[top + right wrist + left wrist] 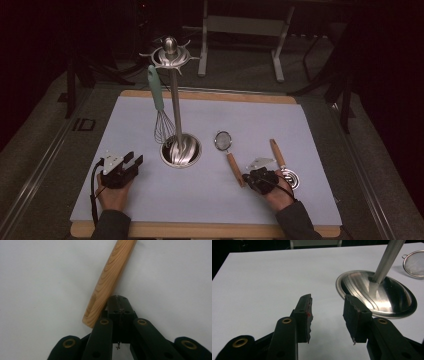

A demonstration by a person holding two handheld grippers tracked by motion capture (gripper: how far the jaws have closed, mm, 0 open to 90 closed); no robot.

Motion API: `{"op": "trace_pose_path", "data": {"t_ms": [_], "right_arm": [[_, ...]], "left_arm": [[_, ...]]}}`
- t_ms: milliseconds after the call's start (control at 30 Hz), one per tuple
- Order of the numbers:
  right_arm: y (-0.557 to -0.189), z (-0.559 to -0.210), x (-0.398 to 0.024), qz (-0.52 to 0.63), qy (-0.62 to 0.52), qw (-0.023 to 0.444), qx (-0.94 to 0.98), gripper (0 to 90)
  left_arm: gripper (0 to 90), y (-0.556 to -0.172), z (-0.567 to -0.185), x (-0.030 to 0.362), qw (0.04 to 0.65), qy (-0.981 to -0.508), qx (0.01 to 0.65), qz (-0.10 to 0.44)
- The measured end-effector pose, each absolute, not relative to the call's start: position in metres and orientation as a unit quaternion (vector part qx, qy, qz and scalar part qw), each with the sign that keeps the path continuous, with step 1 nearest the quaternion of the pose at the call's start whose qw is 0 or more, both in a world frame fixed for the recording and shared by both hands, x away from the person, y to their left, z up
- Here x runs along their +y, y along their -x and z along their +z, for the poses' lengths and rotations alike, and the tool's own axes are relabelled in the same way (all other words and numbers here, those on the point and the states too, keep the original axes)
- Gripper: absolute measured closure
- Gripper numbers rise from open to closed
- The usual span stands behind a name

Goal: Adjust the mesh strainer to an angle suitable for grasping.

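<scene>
A steel utensil stand (181,150) rises from a round base on the white mat, its hooked top (170,52) high above. A teal-handled whisk (159,100) hangs from one hook. Right of the base lies a small strainer (223,140) with a wooden handle (235,169). My right gripper (246,176) is shut and empty, its tip (117,298) right beside that wooden handle's (110,282) near end. My left gripper (134,159) rests left of the base, open with nothing between its jaws (327,315); the stand's base (377,293) and the strainer (414,263) lie ahead of it.
A second wooden-handled utensil (278,154) with a coiled metal head (290,179) lies just right of my right hand. The white mat (260,115) covers a wooden board (200,230). Dark floor and a metal frame (245,30) lie beyond the table.
</scene>
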State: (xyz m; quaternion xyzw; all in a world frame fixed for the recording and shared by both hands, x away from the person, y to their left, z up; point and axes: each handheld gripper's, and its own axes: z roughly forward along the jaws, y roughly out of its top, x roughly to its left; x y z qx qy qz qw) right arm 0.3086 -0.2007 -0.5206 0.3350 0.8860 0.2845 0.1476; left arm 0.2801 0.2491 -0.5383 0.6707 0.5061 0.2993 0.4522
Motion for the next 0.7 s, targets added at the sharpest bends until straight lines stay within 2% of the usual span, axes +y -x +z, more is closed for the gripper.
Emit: {"op": "trace_pose_path", "data": {"t_ms": [700], "right_arm": [[-0.302,-0.521,-0.19,0.289,-0.31,0.137,0.895,90.0]], "left_arm": [[58.5,-0.28,-0.538,0.249,0.452,-0.671,0.506,0.3]]}}
